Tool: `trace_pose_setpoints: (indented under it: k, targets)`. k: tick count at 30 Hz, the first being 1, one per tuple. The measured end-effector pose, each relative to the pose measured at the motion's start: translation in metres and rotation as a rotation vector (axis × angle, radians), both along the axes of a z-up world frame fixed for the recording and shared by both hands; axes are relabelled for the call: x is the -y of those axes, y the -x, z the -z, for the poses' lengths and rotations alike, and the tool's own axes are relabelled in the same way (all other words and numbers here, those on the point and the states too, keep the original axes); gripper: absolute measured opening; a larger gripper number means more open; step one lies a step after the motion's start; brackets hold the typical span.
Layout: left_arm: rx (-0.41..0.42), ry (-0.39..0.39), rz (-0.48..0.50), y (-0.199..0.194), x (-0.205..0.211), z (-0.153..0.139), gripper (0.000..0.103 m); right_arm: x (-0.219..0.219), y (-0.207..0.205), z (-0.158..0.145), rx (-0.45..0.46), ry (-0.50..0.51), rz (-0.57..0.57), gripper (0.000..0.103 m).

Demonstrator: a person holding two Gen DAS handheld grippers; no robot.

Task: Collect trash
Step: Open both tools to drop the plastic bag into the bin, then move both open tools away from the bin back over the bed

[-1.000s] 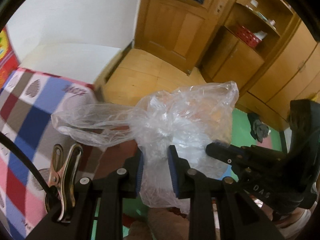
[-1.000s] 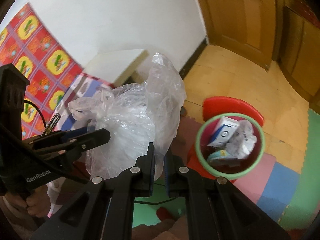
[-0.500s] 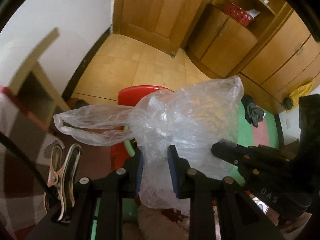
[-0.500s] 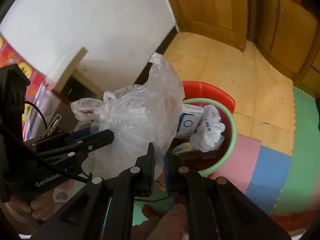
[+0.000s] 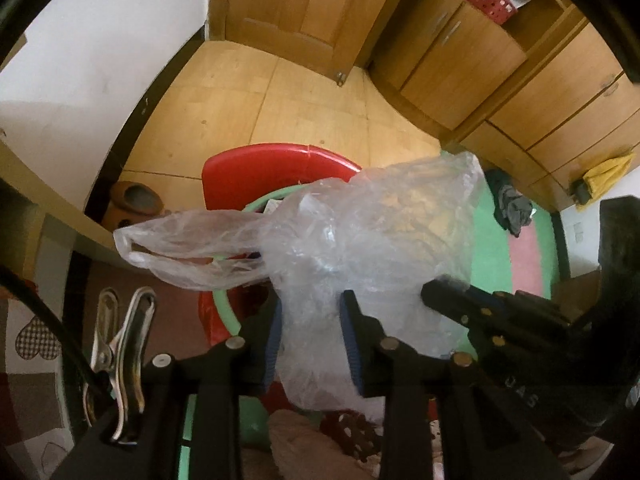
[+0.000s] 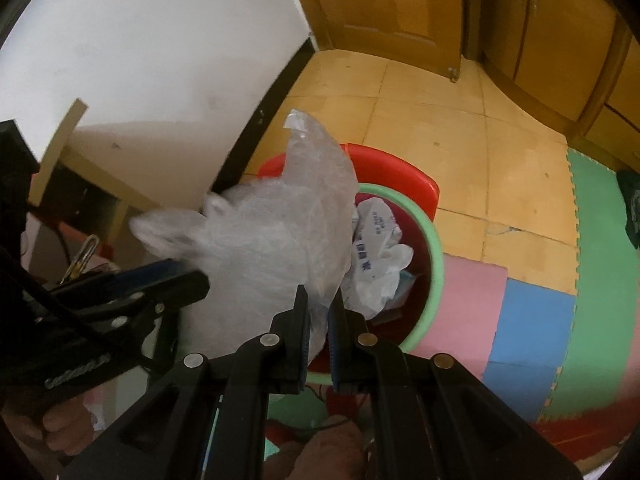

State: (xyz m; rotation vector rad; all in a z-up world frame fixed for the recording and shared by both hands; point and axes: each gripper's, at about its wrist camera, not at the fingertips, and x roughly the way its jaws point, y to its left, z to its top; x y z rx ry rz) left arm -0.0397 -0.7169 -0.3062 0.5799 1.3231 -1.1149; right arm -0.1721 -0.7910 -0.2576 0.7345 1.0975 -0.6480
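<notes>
- A clear plastic bag (image 5: 360,248), crumpled and empty-looking, hangs between two hand-held grippers directly above a red waste bin (image 6: 404,176) with a green rim (image 6: 436,248); one handle loop (image 5: 176,248) trails out to the left in the left wrist view.
- The left gripper (image 5: 312,336) has the bag's bunched neck between its blue pads, and its jaws are opening; the film fills the gap, and whether the pads press it cannot be told.
- The right gripper (image 6: 318,332) stands pressed nearly together, pinching a thin fold of the bag's edge.
- The bin already holds crumpled white paper (image 6: 376,256) and a printed carton (image 6: 370,240), so the step in hand appears to be bringing the bag down over the bin, either to line it or to drop it in; which one cannot be told.
- The next move likely calls for lowering the film inside the green rim without snagging it on the lip.
- Open room lies over the wooden floor (image 5: 240,120) beyond the bin and the foam mats (image 6: 532,320) to its right; the white wall (image 6: 160,60) and a table edge (image 6: 68,136) hem the left side, cabinets (image 5: 500,60) the far side.
</notes>
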Motion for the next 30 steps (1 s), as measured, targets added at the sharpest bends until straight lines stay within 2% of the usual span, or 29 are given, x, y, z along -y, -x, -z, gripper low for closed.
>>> trace_pose_setpoints:
  k: [3,10,12,14,30]
  targets:
    - [-0.008,-0.019,-0.007,-0.001,0.005,0.006,0.038,0.005,0.0,0.007,-0.024,-0.002,0.012,0.009]
    - [-0.011,-0.035,-0.014,-0.002,0.008,0.011,0.038,0.012,0.003,0.012,-0.031,-0.029,0.013,0.01]
    - [-0.015,-0.032,-0.023,-0.003,0.008,0.008,0.038,0.01,0.003,0.009,-0.025,-0.03,0.008,0.012]
    - [-0.014,-0.028,-0.026,-0.005,0.006,0.005,0.038,0.008,0.003,0.004,-0.017,-0.03,0.006,0.019]
    - [-0.033,0.007,-0.078,-0.005,-0.021,-0.033,0.038,-0.028,0.001,-0.04,0.016,-0.007,-0.042,0.021]
